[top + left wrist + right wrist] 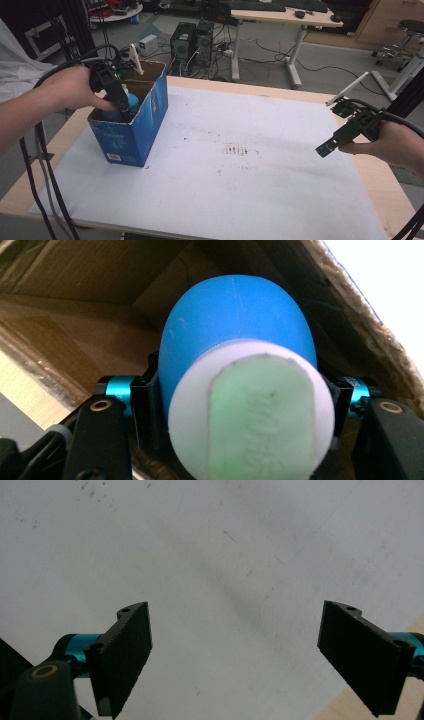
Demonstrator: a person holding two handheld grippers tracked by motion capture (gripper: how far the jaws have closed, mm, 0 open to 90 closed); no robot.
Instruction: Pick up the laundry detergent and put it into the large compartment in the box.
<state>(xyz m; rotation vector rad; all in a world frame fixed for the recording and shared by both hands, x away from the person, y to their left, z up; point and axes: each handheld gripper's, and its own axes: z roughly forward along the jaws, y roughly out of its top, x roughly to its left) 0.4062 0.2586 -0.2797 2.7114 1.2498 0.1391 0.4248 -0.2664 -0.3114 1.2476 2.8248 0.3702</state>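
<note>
Fingers (145, 415) of the left gripper (121, 102) were clamped on either side of a blue ball-shaped toy (235, 330) with a white and pale green end, which sat between them inside the open blue cardboard box (145, 120). Brown box walls rose close around and beyond the fingers, and the toy's rounded blue end pointed away from them, deeper into the box. Well off to the other side, the right gripper (327, 148) hovered above the white table cover (240, 190) with its jaws spread wide and nothing between them.

Whether the toy was going in or coming out could not be told, but the step in hand looked like the handling of the toy at the box's mouth. Placing it would call for lowering it to the bottom and parting the fingers; lifting it out would call for a straight pull clear of the cardboard rim.
</note>
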